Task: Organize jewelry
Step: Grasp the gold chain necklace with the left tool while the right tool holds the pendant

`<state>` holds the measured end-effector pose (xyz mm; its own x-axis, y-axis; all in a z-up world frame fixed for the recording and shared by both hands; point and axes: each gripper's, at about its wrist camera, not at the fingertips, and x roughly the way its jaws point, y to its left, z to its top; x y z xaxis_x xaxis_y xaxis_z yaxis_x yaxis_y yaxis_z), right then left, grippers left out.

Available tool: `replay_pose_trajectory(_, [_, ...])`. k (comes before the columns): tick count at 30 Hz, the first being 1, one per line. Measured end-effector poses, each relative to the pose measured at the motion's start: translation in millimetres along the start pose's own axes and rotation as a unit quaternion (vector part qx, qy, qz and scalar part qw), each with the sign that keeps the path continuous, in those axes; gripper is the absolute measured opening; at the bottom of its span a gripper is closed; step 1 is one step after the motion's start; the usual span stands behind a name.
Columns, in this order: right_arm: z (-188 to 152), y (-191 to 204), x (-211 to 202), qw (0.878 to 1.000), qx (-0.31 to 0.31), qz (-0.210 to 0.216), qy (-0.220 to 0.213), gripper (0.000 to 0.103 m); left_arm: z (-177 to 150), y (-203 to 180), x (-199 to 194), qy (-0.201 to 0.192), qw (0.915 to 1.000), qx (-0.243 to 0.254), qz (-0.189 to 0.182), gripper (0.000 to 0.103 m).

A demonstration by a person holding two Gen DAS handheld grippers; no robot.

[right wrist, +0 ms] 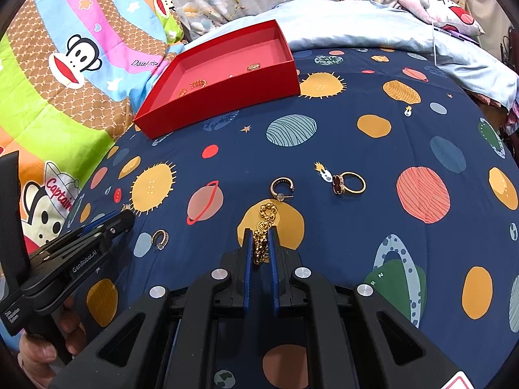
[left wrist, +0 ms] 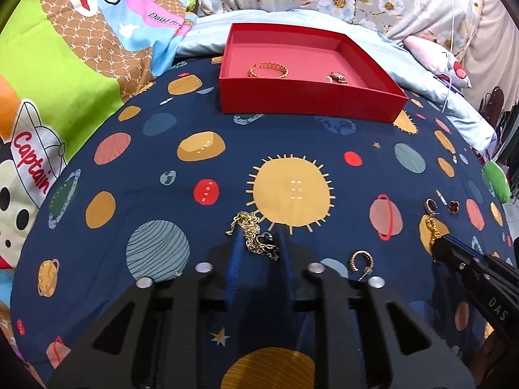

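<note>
A red box (left wrist: 305,97) stands at the far side of the navy planet sheet, also in the right wrist view (right wrist: 223,97); it holds a gold bracelet (left wrist: 268,69) and a small gold piece (left wrist: 338,78). My left gripper (left wrist: 259,243) is open around a gold necklace with a black heart pendant (left wrist: 259,236) lying on the sheet. My right gripper (right wrist: 261,243) is shut on a gold chain bracelet (right wrist: 264,230), also seen in the left wrist view (left wrist: 433,230).
A hoop earring (right wrist: 282,188), a gold ring with a dark stone (right wrist: 347,183) and a second hoop earring (right wrist: 160,238) lie on the sheet. A dark clover earring (left wrist: 453,207) lies at the right. Cartoon quilt (right wrist: 65,81) lies left, pillows behind.
</note>
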<state>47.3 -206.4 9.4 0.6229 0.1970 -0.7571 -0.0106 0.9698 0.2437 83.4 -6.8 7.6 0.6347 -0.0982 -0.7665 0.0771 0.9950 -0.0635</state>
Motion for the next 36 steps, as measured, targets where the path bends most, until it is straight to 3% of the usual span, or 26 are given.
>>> replay_pose_trajectory(8, [0, -1, -2, 1.000, 0.002, 0.003, -0.005, 0.008, 0, 14, -3, 0.002, 0.9991, -0.025, -0.035, 0.010])
replay_pose_trajectory(10, [0, 0, -4, 1.000, 0.002, 0.006, -0.008, 0.007, 0, 19, -6, 0.003, 0.9983, -0.036, -0.046, 0.004])
replay_pose_trajectory(25, [2, 11, -22, 0.999, -0.003, 0.025, -0.020, 0.003, 5, 33, -39, -0.011, 0.9954, -0.059, -0.075, 0.005])
replay_pose_trajectory(36, [29, 17, -50, 0.998, -0.009, 0.044, -0.043, 0.002, 40, 25, -83, -0.056, 0.9925, -0.040, -0.101, 0.005])
